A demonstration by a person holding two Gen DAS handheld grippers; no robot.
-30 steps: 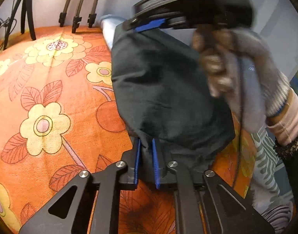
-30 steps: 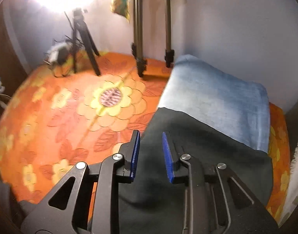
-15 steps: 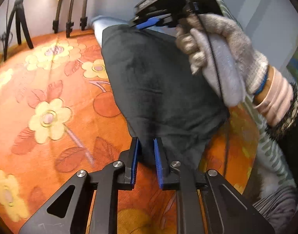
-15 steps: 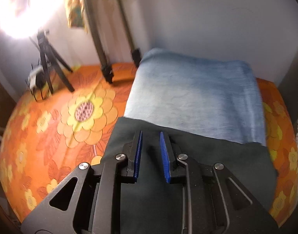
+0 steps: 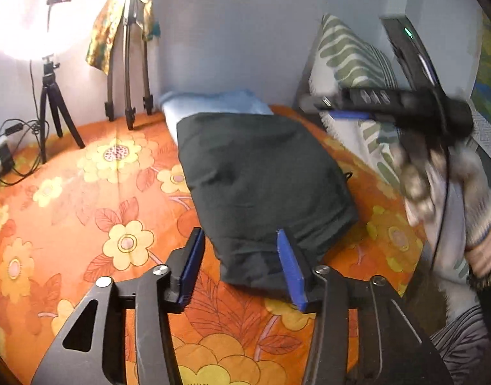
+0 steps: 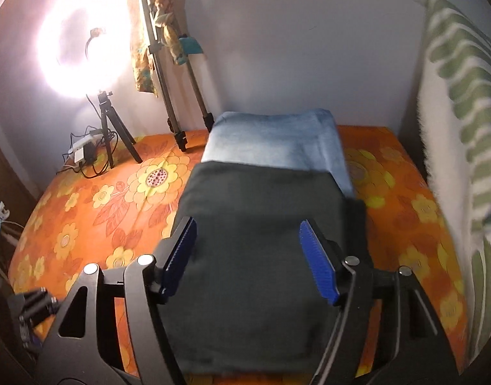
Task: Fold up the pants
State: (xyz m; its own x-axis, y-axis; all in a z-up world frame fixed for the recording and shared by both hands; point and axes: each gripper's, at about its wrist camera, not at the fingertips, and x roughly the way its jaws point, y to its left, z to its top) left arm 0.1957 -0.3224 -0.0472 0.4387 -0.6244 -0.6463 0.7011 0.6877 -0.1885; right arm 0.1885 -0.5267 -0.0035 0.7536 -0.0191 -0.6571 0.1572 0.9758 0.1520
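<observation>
The dark pants lie folded into a compact rectangle on the bed, which is covered by an orange sheet printed with yellow flowers and red leaves. Their far edge overlaps a folded pale blue garment that sits against the wall, so the two form a low stack with the blue one underneath.

The left gripper hangs above the near corner of the pants with its blue-padded jaws parted; they have just been opening, and the cloth seen between them lies flat on the bed, touched by neither pad. The right gripper is above the middle of the pants, its jaws also spread wide after just opening, with nothing pinched between the pads (the fabric below looks smooth and undisturbed).

In the left wrist view the right gripper shows blurred at the right side, carried by a gloved hand above the bed's edge, clear of the pants. Behind it a white pillow with green stripes leans against the wall.

At the back left a bright ring light stands on a small tripod, with cables and a small box beside its feet. A taller tripod stands just beside the blue garment, with patterned cloth draped on it.
</observation>
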